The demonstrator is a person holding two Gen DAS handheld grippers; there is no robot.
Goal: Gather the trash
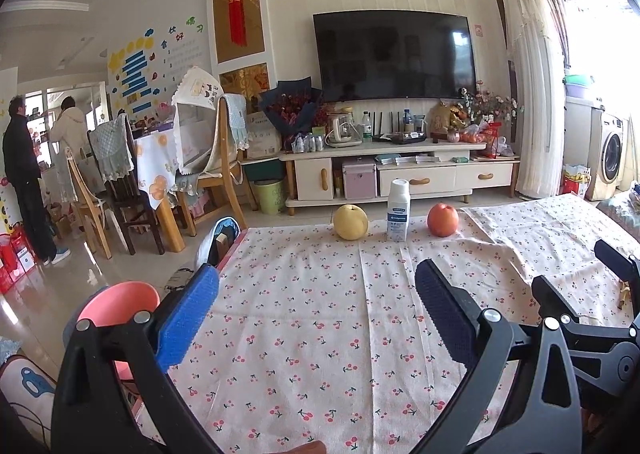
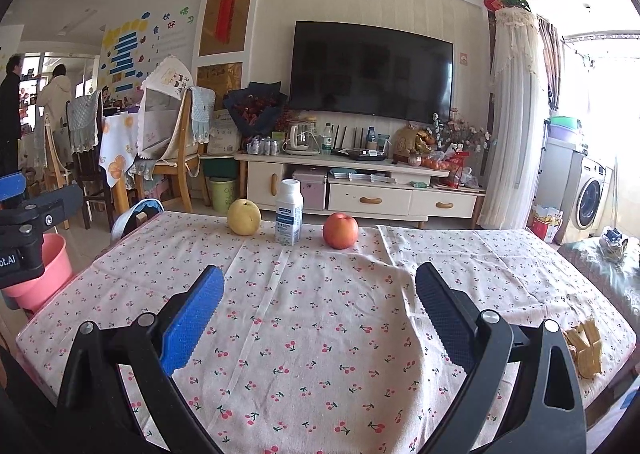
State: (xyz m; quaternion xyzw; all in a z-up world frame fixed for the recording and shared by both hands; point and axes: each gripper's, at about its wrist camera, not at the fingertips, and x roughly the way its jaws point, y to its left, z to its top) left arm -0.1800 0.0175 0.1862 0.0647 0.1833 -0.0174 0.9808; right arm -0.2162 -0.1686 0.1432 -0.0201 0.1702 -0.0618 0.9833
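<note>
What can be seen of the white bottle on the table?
The bottle is white, plastic-looking, squarish, with a round white cap on and a blue-printed label low on its front. It stands upright near the far edge of the cherry-print cloth, between the pear and the apple, touching neither. No gripper is near it.

Left claw spread wide, nothing between its fingers, blue pad on one side and dark pad on the other. Right claw likewise spread wide and holding nothing, level and pointing forward, just beside the left.
</note>
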